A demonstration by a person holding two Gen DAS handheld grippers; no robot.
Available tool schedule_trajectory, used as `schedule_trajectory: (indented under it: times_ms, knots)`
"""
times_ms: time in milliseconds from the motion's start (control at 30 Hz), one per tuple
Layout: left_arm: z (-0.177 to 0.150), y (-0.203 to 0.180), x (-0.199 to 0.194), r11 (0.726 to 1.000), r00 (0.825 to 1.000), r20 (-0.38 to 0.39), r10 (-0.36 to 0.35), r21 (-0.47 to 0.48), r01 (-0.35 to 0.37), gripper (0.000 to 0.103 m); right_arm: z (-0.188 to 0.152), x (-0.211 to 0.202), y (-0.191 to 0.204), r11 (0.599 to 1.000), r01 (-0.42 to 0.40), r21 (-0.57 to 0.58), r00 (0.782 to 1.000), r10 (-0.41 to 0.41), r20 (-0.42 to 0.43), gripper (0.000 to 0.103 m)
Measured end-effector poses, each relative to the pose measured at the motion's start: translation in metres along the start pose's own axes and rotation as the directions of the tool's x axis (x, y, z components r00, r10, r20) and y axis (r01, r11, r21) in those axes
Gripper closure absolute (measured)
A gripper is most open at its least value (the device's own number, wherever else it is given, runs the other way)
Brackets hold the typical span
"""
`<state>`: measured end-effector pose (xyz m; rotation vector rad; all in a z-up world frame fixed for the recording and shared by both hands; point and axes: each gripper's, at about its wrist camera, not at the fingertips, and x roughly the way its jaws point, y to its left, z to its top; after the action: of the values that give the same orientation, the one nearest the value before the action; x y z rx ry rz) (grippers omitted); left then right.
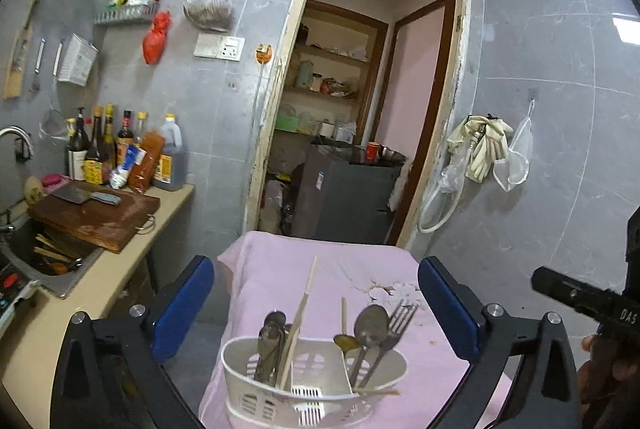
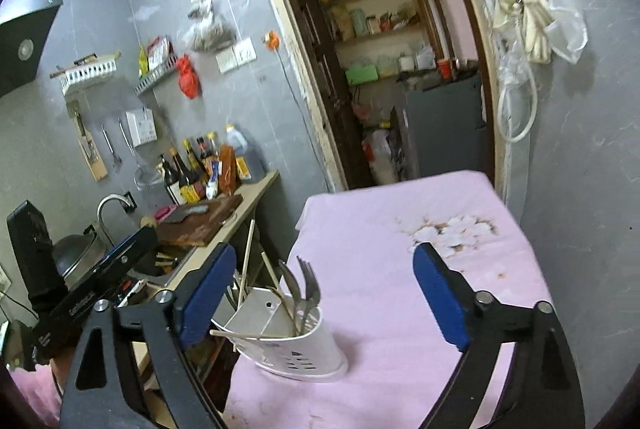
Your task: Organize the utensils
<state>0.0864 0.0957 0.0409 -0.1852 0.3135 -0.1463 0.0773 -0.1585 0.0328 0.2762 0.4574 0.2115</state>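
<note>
A white slotted utensil holder (image 1: 312, 385) (image 2: 296, 345) stands on a table under a pink cloth (image 1: 340, 269) (image 2: 380, 237). Its left compartment holds spoons (image 1: 270, 341) and wooden chopsticks (image 1: 300, 313); its right one holds a spoon (image 1: 370, 325), a fork (image 1: 400, 321) (image 2: 308, 285) and a chopstick. My left gripper (image 1: 316, 313) is open, its blue pads wide apart, with the holder low between them and untouched. My right gripper (image 2: 324, 297) is open too. The holder sits just inside its left pad, and nothing is held.
A counter at the left carries a chopping board with a cleaver (image 1: 86, 197), sauce bottles (image 1: 120, 149) and a sink (image 1: 44, 257) with chopsticks in it. Beyond the table's far edge is an open doorway (image 1: 360, 109). Gloves (image 1: 484, 145) hang on the right wall.
</note>
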Motion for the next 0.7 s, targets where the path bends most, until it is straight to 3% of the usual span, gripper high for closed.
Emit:
schedule_trajectory:
  times_ms: [133, 400, 700]
  knots:
    - [-0.006, -0.018, -0.02, 0.999, 0.999, -0.007, 0.048, 0.023, -0.048, 0.0, -0.003, -0.027, -0.011, 1.0, 0.009, -0.029, 1.0, -0.009, 0.024, 0.004]
    - [-0.027, -0.048, -0.062, 0.99, 0.99, -0.046, 0.136, 0.044, -0.134, 0.0, -0.022, -0.075, -0.023, 0.99, 0.053, -0.128, 0.996, -0.044, 0.074, 0.002]
    - [-0.053, -0.052, -0.086, 0.98, 0.976, -0.098, 0.193, 0.075, -0.187, 0.0, -0.048, -0.103, -0.031, 0.984, 0.086, -0.156, 0.996, -0.081, 0.041, 0.001]
